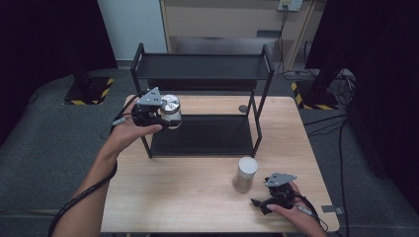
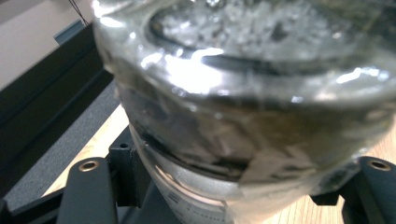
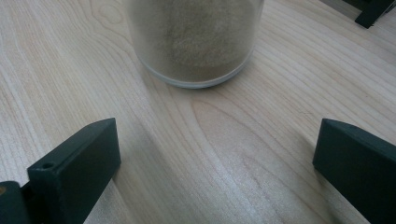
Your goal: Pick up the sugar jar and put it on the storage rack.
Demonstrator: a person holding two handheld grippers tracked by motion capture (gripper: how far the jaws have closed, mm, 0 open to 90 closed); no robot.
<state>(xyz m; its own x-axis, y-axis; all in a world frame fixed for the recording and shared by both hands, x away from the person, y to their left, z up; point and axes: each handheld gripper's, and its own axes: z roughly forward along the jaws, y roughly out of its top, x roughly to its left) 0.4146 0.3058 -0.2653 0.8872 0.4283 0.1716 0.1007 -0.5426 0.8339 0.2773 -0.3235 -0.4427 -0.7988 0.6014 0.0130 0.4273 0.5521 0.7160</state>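
Left gripper lifts a glass jar by the black rack's left post.

High view: jar clamped, held upright at the rack's left end. Left gripper view: jar gripped between the jaws. Right gripper view: jaws spread wide, sand-filled jar standing upright on the table, just beyond them.

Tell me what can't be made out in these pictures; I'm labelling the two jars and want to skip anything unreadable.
- Held jar, left gripper view: so close that it blurs; label print unreadable, contents unclear.
- Same jar, high view: the left gripper covers its side; only the shiny lid shows.
- Standing jar, right gripper view: top cut off by the upper edge, so no lid visible.
- Small round thing on the table by the shelf, high view: too small to identify.
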